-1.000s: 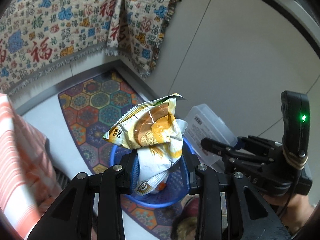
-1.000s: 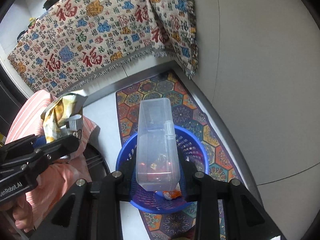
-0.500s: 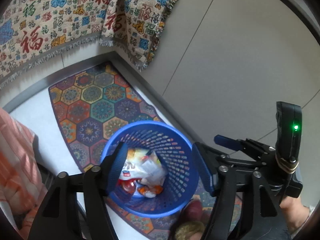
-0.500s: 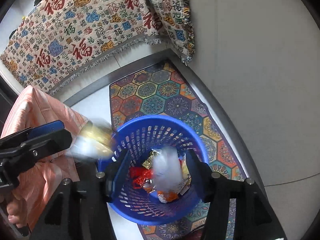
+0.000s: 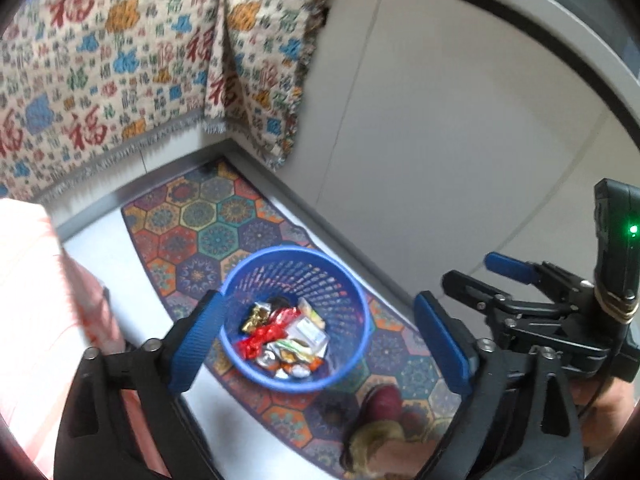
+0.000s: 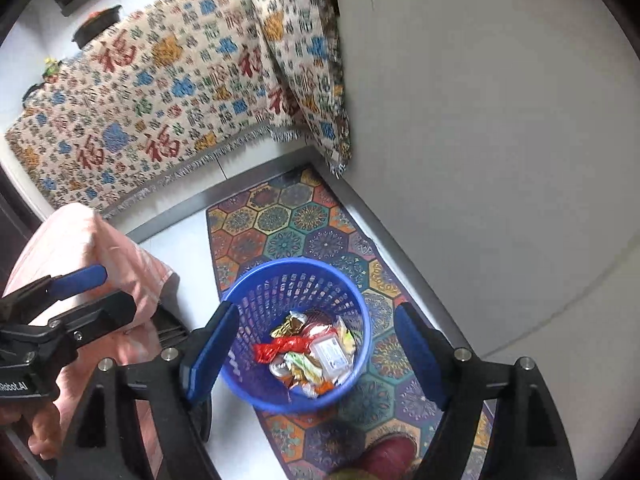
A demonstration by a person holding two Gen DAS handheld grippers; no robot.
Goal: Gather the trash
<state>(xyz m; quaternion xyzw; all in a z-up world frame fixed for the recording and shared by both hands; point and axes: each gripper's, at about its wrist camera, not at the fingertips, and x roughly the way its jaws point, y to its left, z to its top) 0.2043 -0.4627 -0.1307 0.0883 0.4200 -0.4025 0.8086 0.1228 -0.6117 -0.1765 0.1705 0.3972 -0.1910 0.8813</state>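
A blue mesh basket [image 5: 280, 251] stands on the rug below both grippers. It holds several crumpled wrappers [image 5: 264, 338] and a clear plastic box [image 5: 308, 330]. My left gripper [image 5: 318, 308] hangs above the basket with its jaws opening wide and nothing between them. In the right wrist view the same basket [image 6: 296, 265] with the wrappers [image 6: 288, 346] and the clear box [image 6: 330, 354] lies under my right gripper [image 6: 316, 316]. Its jaws are opening too and hold nothing. Each gripper shows in the other's view, the right gripper [image 5: 476, 272] at the right and the left gripper [image 6: 110, 292] at the left.
A hexagon-patterned rug [image 5: 192, 224] lies along a white wall [image 5: 440, 120]. A patterned cloth [image 6: 160, 92] hangs behind it. A pink striped cloth [image 6: 80, 240] is at the left. A person's foot [image 5: 380, 404] is beside the basket and a hand [image 6: 40, 428] grips the left tool.
The snack bag left the left gripper and the clear box left the right gripper; both dropped into the basket. Both sets of jaws spread wide and both grippers rose away from the basket.
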